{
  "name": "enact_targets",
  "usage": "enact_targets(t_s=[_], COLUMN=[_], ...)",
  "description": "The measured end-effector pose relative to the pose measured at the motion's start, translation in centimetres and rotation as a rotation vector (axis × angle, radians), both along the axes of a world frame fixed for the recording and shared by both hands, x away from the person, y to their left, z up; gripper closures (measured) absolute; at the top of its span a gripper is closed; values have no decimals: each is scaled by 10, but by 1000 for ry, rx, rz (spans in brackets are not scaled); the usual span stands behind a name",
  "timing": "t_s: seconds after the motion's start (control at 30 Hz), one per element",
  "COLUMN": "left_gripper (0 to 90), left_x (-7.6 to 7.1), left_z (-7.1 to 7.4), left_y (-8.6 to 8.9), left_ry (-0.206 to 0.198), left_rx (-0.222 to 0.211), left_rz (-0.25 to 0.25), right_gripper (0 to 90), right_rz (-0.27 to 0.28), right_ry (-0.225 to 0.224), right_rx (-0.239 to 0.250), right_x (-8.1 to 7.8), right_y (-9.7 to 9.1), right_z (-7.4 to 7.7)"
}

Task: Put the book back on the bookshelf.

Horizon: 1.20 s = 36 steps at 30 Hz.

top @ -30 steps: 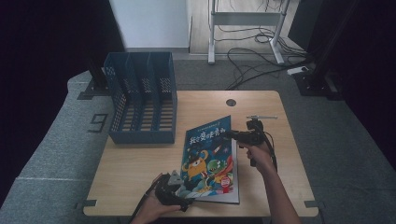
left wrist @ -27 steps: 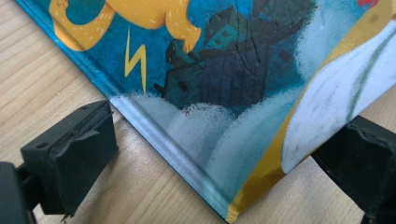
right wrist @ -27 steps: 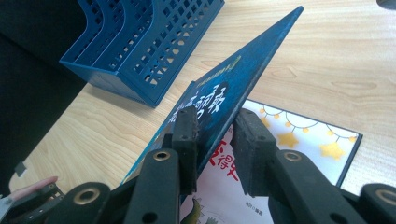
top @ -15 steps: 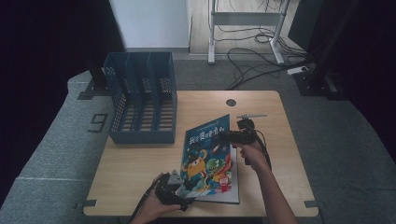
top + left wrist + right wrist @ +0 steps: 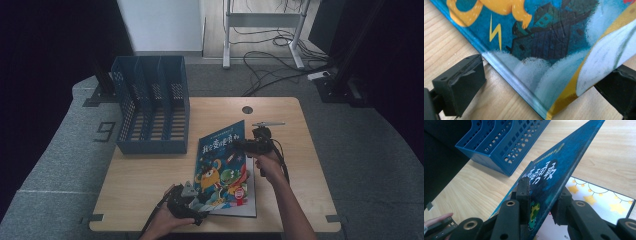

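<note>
Picture book (image 5: pixel 225 165): front cover lifted for opening.
Right tongs (image 5: pixel 541 200): clamping cover's edge.
Left tongs (image 5: pixel 541 100): agape, bracing book's corner.

1. Book cover (image 5: pixel 554 50): glossy laminated board, smooth.
2. Table (image 5: pixel 150 175): light wood-grain top, matt.
3. File rack (image 5: pixel 150 107): blue perforated plastic, slight sheen.
4. Pads (image 5: pixel 459 82) of left gripper (image 5: pixel 192 202): black, matt, foam-like, worn edges.
</note>
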<state>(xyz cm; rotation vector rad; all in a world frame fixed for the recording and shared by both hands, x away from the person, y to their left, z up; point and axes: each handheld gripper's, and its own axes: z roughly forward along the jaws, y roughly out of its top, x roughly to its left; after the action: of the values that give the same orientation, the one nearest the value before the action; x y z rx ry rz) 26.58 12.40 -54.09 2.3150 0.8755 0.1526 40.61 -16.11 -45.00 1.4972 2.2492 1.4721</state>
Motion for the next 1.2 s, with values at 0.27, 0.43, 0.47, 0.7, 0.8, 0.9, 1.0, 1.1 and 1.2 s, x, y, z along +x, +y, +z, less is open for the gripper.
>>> enact_targets(t_s=[0.27, 0.43, 0.47, 0.7, 0.8, 0.9, 1.0, 1.1, 1.2], left_gripper=[2, 1, 1, 0, 0, 0, 1, 5, 7], left_x=[10, 14, 15, 21, 20, 19, 18, 17, 15], left_z=[0, 1, 1, 2, 2, 2, 2, 2, 2], left_y=[-6, -10, -10, -16, -18, -18, -19, -19, -19], left_ry=[7, 5, 5, 16, 10, 6, 6, 14, 19], left_rx=[-1, 13, 20, 35, 37, 42, 43, 31, 25], left_rz=[35, 42, 41, 53, 59, 63, 67, 70, 62], right_gripper=[706, 707, 706, 709, 709, 708, 707, 706, 707], right_rz=[-18, -16, -14, -13, -10, -7, -5, -1, -5], right_ry=[-103, -164, -172, -230, -242, -249, -257, -261, -257], right_rx=[-24, -24, -26, -27, -26, -20, -15, -11, -3], right_x=[-9, -14, -15, -18, -19, -20, -20, -20, -19], right_y=[-4, -7, -8, -11, -13, -14, -15, -15, -16], right_z=[18, 25, 26, 31, 31, 30, 28, 27, 25])
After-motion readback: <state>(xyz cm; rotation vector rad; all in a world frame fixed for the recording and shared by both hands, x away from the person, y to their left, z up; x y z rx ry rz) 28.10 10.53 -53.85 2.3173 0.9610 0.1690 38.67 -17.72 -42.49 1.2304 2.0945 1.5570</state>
